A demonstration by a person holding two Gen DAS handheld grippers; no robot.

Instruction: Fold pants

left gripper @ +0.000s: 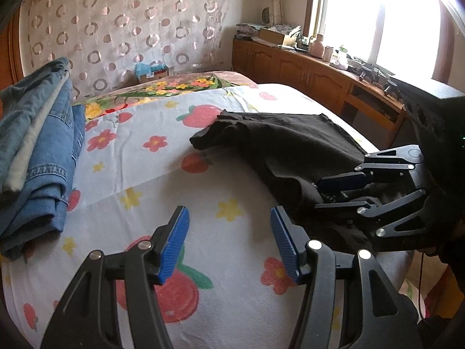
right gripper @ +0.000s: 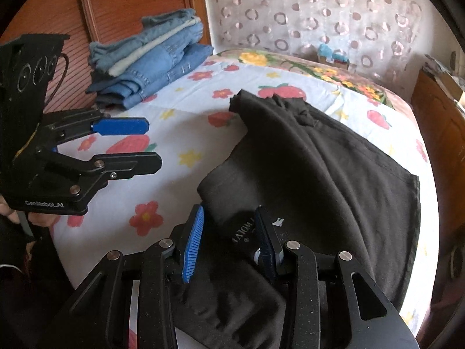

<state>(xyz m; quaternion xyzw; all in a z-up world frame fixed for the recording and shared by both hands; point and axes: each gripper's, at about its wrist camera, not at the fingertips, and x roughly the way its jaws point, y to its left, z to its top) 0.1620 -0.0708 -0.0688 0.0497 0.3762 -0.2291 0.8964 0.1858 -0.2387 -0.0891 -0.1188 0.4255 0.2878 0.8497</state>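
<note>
Black pants (right gripper: 319, 168) lie spread on the floral bed sheet (right gripper: 116, 226), waistband with a label toward me. They also show in the left wrist view (left gripper: 290, 145) at the right. My right gripper (right gripper: 229, 238) is open, its jaws on either side of the waistband edge just above the cloth. In the left wrist view it shows from the side (left gripper: 334, 192) over the pants. My left gripper (left gripper: 229, 241) is open and empty above bare sheet, left of the pants. It shows in the right wrist view (right gripper: 151, 142) at the left.
A stack of folded blue jeans (left gripper: 37, 151) sits at the bed's far left, also in the right wrist view (right gripper: 151, 64). A wooden cabinet (left gripper: 305, 69) with clutter runs under the bright window on the right. A patterned curtain (left gripper: 125, 29) hangs behind the bed.
</note>
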